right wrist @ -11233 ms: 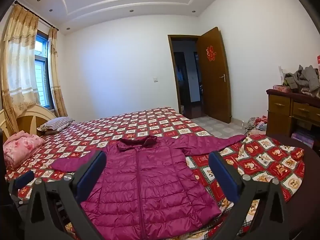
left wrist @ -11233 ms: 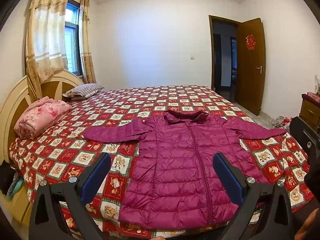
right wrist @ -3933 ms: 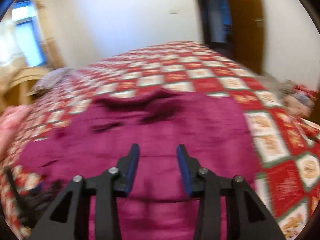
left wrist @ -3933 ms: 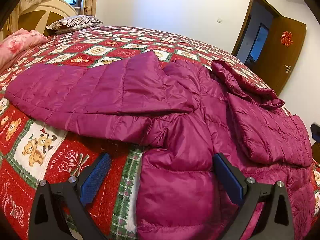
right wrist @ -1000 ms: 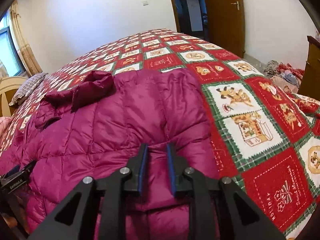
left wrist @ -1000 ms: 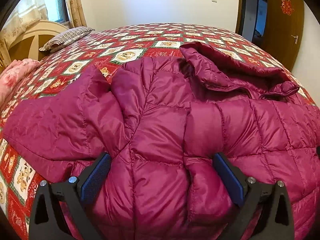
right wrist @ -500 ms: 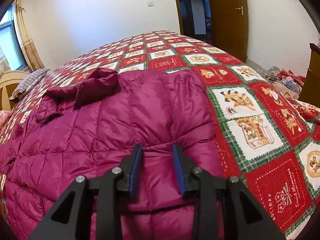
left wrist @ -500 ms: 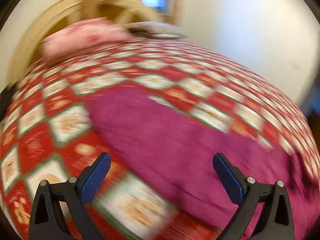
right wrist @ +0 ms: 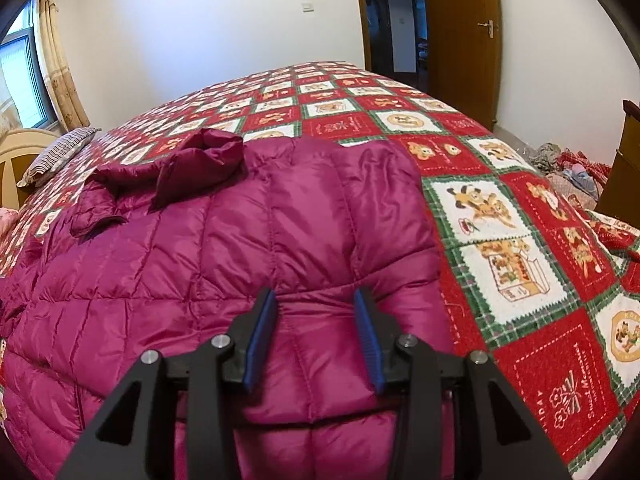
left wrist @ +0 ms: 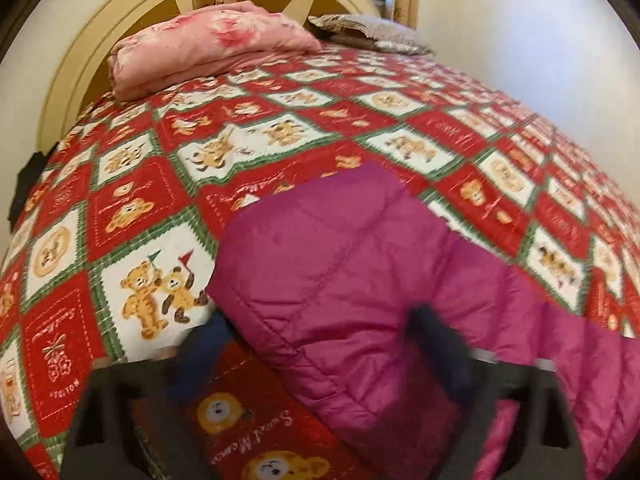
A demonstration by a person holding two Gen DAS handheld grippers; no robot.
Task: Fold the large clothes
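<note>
Sleeve of the magenta jacket lay across the bear-print quilt in the left wrist view, cuff end toward the headboard, long axis running back to the right. Left gripper was blurred, jaws spread, straddling the cuff; this hand was nearer.

Right wrist view: right gripper half parted, pads flanking the jacket body, gripping nothing.

Bed under a red, white and green teddy-bear quilt. Lying directly on the quilt: magenta puffer jacket near the front edge; folded pink blanket and striped pillow by the cream headboard.
</note>
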